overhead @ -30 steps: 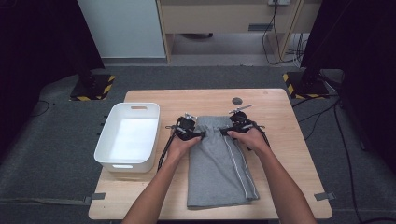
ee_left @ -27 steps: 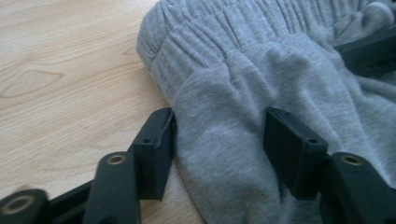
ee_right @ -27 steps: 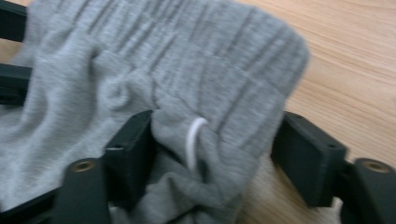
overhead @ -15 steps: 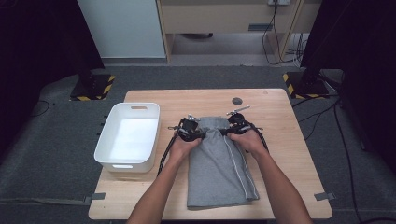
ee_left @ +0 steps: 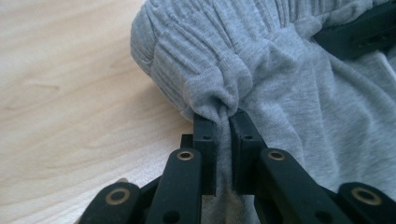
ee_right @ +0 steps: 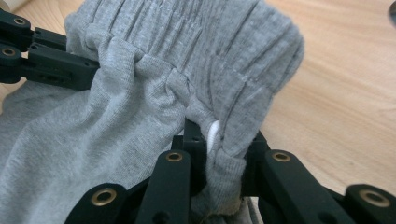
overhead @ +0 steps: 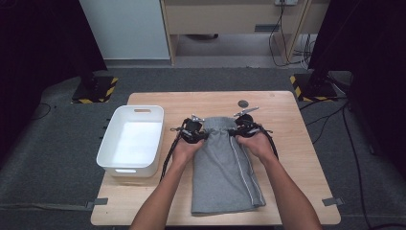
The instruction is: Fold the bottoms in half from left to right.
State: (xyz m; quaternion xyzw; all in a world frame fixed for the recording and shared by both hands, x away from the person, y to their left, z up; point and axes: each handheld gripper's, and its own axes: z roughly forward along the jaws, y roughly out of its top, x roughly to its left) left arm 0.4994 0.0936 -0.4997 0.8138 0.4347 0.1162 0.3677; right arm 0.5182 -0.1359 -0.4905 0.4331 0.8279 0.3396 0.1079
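Wooden tabletop (overhead: 287,120) under me carries, from left to right, a white plastic bin (overhead: 131,139) and grey sweatpants (overhead: 225,167) folded lengthwise at the middle. My left gripper (overhead: 203,135) and right gripper (overhead: 233,132) have just been closing and now pinch the elastic waistband (ee_left: 219,88) at its two ends, so I judge gripping done, with any folding or binning left. My gripper views add the bunched ribbing and a white drawstring (ee_right: 214,133) between the right jaws; the high view adds the bin.

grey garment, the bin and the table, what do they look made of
Grey garment: soft knit, likely cotton jersey, matte, heathered, with a ribbed gathered waistband. Bin: apparently moulded plastic, smooth white, rounded corners and a cut-out handle. Table: pale wood or wood-look laminate, satin, grain lines visible in both gripper views.
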